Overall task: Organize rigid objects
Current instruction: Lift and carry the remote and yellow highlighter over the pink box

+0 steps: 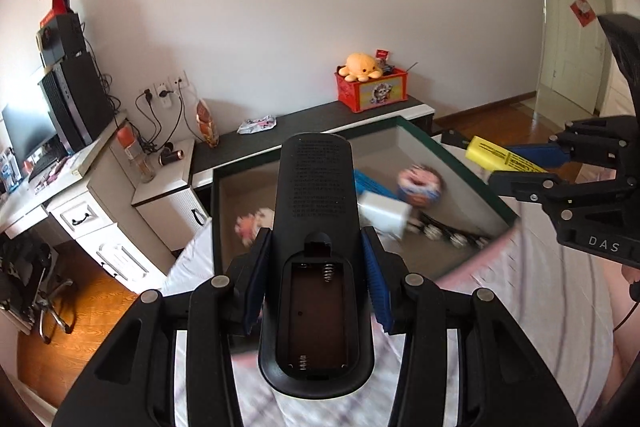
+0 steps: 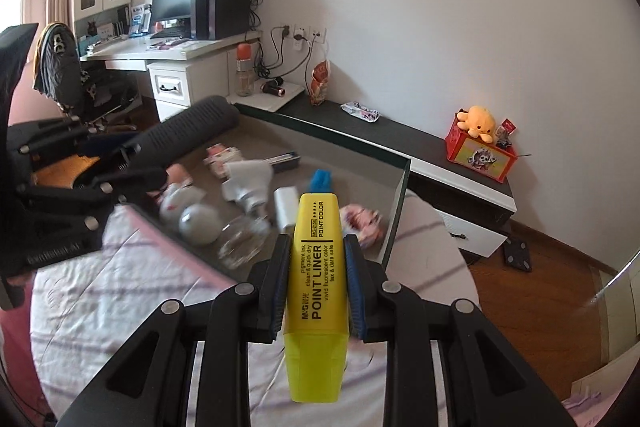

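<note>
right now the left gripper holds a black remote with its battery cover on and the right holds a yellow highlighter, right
Not quite: the remote in the left gripper has its battery cover off; the left wrist view shows the empty compartment and springs. The right gripper does hold the yellow highlighter.

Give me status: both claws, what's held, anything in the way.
Left claw shut on black remote, battery bay open. Right claw shut on yellow highlighter. Both above the open box, already cluttered with small items. Nothing in between.
</note>
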`<state>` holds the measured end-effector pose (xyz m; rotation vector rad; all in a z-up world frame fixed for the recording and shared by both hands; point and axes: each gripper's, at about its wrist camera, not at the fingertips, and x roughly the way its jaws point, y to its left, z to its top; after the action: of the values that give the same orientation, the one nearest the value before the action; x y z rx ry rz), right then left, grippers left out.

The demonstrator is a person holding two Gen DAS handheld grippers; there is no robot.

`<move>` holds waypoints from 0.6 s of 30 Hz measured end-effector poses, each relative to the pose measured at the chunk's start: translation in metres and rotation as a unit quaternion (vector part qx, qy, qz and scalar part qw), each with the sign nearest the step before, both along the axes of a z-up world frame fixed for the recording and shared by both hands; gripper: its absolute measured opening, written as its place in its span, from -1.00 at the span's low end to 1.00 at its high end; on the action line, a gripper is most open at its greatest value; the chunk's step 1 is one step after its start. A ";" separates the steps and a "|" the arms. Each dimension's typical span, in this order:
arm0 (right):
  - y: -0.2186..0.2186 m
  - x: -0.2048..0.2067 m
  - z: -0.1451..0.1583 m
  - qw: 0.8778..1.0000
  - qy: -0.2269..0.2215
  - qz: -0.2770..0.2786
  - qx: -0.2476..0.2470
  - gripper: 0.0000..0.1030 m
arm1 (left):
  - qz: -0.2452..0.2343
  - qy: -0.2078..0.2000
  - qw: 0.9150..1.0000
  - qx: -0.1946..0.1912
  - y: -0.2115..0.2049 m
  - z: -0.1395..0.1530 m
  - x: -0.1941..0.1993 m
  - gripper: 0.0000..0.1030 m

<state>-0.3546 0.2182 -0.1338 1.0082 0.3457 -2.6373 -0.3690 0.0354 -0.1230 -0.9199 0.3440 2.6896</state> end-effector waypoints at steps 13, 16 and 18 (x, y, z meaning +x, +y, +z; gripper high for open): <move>-0.008 -0.123 -0.041 0.997 -0.077 -0.003 0.001 -0.49 | 0.025 -0.057 0.998 -0.016 -0.025 -0.040 -0.095 -0.15; -0.011 -0.144 -0.053 0.995 -0.099 -0.008 0.001 -0.49 | 0.025 -0.063 0.998 -0.014 -0.026 -0.045 -0.104 -0.15; -0.015 -0.156 -0.060 0.993 -0.117 -0.009 0.001 -0.49 | 0.022 -0.067 0.997 -0.017 -0.026 -0.048 -0.110 -0.15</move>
<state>-0.5102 0.2034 -0.1938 1.3096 0.2852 -2.4985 -0.4789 0.0096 -0.1710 -1.1230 0.3446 2.6505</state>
